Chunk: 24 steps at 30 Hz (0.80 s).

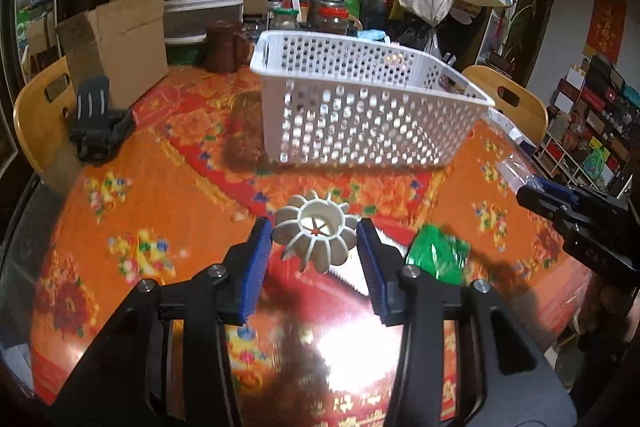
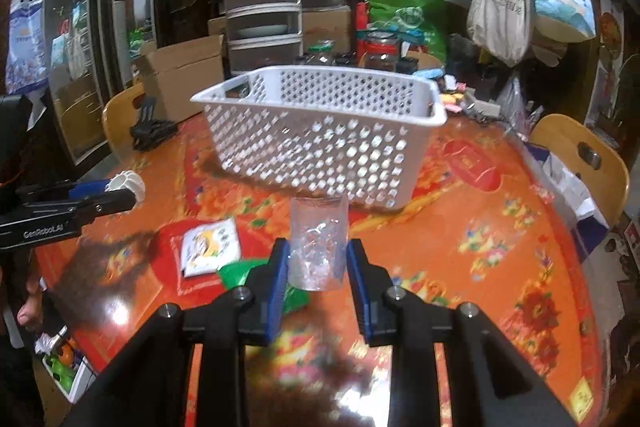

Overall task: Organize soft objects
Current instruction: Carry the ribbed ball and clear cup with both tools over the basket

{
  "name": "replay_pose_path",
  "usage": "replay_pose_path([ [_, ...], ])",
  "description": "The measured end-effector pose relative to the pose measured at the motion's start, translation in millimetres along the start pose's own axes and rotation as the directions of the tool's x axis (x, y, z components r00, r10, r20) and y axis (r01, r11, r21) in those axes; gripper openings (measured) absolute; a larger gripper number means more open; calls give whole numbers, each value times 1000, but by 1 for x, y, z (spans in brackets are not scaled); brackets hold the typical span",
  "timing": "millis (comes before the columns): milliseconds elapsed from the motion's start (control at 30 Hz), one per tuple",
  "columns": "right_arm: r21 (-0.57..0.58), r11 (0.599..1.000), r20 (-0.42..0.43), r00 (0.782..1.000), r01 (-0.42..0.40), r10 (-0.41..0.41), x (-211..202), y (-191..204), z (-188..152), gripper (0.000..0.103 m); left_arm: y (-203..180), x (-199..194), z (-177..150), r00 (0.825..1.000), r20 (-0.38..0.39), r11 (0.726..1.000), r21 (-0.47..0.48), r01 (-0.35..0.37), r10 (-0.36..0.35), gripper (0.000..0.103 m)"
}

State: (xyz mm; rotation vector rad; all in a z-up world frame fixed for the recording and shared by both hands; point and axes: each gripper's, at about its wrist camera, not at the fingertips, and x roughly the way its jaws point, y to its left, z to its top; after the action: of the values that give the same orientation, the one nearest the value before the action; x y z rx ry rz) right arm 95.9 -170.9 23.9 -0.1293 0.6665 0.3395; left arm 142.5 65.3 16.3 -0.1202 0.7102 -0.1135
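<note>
A white perforated basket stands in the middle of the orange flowered table. My left gripper is shut on a white ribbed soft cup-shaped object and holds it above the table; it also shows in the right wrist view. My right gripper is shut on a clear crinkled plastic bag; it appears at the right edge of the left wrist view. A green packet and a red-and-white packet lie on the table below the grippers.
A black clamp stand and a cardboard box sit at the table's left back. A brown jug, jars and bags crowd the back. Wooden chair backs flank the table.
</note>
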Motion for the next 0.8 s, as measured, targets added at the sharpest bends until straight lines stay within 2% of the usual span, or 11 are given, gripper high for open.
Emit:
replay_pose_path([
  [300,26,998,40,998,50,-51,7,-13,45,28,-12,3,53,1000,29,999,35,5,-6,41],
  [533,1,999,59,997,44,-44,16,-14,96,28,-23,4,115,998,48,998,55,36,-39,41],
  [700,6,1000,21,1000,19,-19,44,-26,139,28,-24,25,165,999,18,999,44,31,-32,41],
  [800,-15,999,-19,999,40,-41,69,-33,157,28,-20,49,194,1000,-17,1000,29,9,-8,41],
])
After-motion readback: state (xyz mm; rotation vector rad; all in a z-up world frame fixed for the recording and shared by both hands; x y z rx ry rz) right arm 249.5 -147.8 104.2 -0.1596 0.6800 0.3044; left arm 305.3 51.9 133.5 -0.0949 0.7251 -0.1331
